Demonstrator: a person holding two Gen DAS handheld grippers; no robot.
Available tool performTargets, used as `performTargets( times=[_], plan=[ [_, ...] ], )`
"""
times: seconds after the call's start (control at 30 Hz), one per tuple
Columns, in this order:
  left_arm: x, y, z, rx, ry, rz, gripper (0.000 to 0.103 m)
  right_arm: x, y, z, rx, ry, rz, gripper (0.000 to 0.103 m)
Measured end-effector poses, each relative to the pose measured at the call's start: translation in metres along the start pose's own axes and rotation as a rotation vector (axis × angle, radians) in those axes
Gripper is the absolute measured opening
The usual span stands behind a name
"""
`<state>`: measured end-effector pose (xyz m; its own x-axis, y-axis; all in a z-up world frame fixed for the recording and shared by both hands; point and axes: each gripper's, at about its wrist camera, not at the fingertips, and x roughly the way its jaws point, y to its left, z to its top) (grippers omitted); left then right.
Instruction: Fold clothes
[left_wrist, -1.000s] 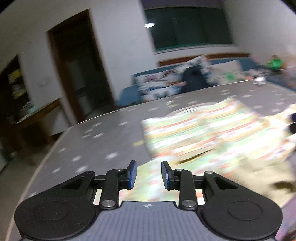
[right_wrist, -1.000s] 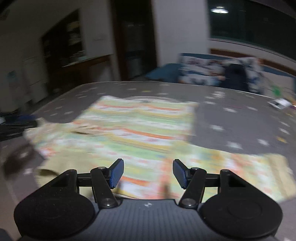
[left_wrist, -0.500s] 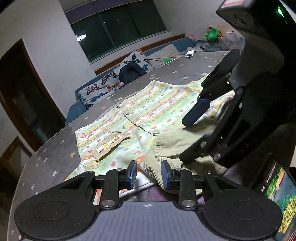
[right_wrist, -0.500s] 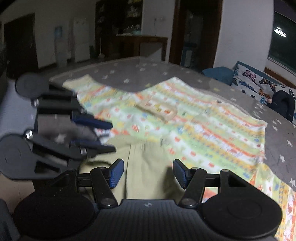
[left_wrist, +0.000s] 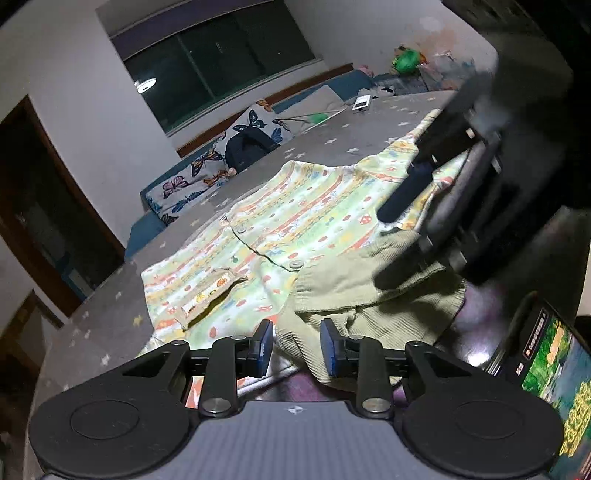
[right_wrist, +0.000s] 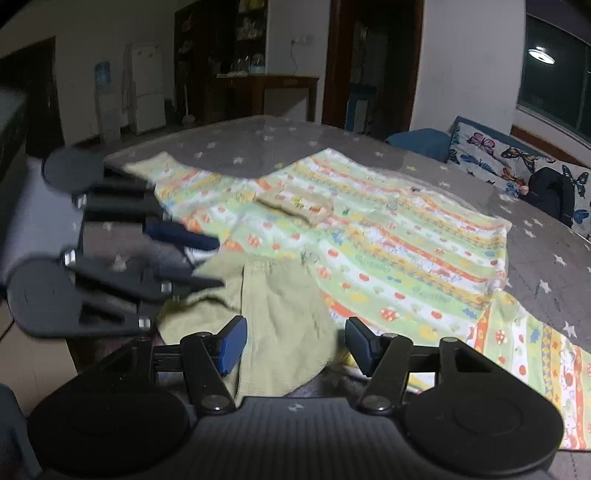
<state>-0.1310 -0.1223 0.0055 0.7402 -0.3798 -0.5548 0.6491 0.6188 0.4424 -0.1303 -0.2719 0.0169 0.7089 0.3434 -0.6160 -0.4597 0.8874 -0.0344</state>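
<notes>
- Shirt (left_wrist: 303, 221) with bright cartoon stripes of green, yellow and orange lies spread flat, front up, across the grey star-patterned table (left_wrist: 110, 332); a button placket runs down its middle and a patch pocket (left_wrist: 210, 291) sits on one side.
- Its olive corduroy collar (left_wrist: 354, 284) is bunched at the near table edge, between the two grippers.
- The same shirt fills the right wrist view, its sleeve (right_wrist: 535, 354) reaching off to the right and the olive collar cloth (right_wrist: 280, 325) lying just ahead of the camera.
- The left gripper (left_wrist: 296, 349) hovers at the collar's edge, its blue pads (left_wrist: 263, 347) a narrow gap apart; a ridge of collar cloth sits in that gap, but neither pad presses on it.
- The right gripper (right_wrist: 293, 345) stands over the collar with its fingers wide apart, the cloth lying under the gap and nothing gripped.
- Each gripper shows in the other's view, blurred: the right one looms dark over the collar from the upper right, the left one comes in from the left.
- A lit screen (left_wrist: 546, 373) stands at the lower right in the left wrist view.
- Beyond the table are a butterfly-print cushion (right_wrist: 517, 155), a dark window (left_wrist: 221, 66) and a white refrigerator (right_wrist: 147, 88).
</notes>
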Motion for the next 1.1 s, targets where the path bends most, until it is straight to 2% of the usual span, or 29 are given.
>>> performTargets(
  times=[0.1, 0.3, 0.43, 0.57, 0.77, 0.9, 0.97, 1.1],
  plan=[
    [-0.004, 0.007, 0.007, -0.024, -0.013, -0.010, 0.032, -0.004, -0.006, 0.002, 0.033, -0.022, -0.015, 0.060],
    [-0.007, 0.024, 0.030, -0.137, -0.071, -0.046, 0.033, -0.002, -0.008, -0.011, 0.035, 0.005, -0.022, 0.060],
    [0.004, 0.021, 0.042, -0.165, -0.083, -0.060, 0.033, -0.021, -0.028, -0.016, 0.143, -0.038, -0.034, 0.060],
    [0.024, 0.016, 0.046, -0.214, -0.055, -0.126, 0.033, -0.044, -0.073, -0.033, 0.299, -0.057, -0.161, 0.061],
    [0.039, 0.001, 0.044, -0.204, -0.014, -0.166, 0.033, -0.072, -0.154, -0.074, 0.500, -0.043, -0.464, 0.061],
    [0.041, -0.007, 0.040, -0.185, 0.000, -0.164, 0.033, -0.084, -0.194, -0.095, 0.562, -0.031, -0.642, 0.061],
    [0.041, -0.007, 0.041, -0.189, 0.002, -0.165, 0.033, -0.089, -0.214, -0.104, 0.618, -0.034, -0.683, 0.060],
    [0.042, -0.008, 0.041, -0.184, 0.007, -0.161, 0.033, -0.085, -0.235, -0.107, 0.686, -0.043, -0.671, 0.059]
  ],
)
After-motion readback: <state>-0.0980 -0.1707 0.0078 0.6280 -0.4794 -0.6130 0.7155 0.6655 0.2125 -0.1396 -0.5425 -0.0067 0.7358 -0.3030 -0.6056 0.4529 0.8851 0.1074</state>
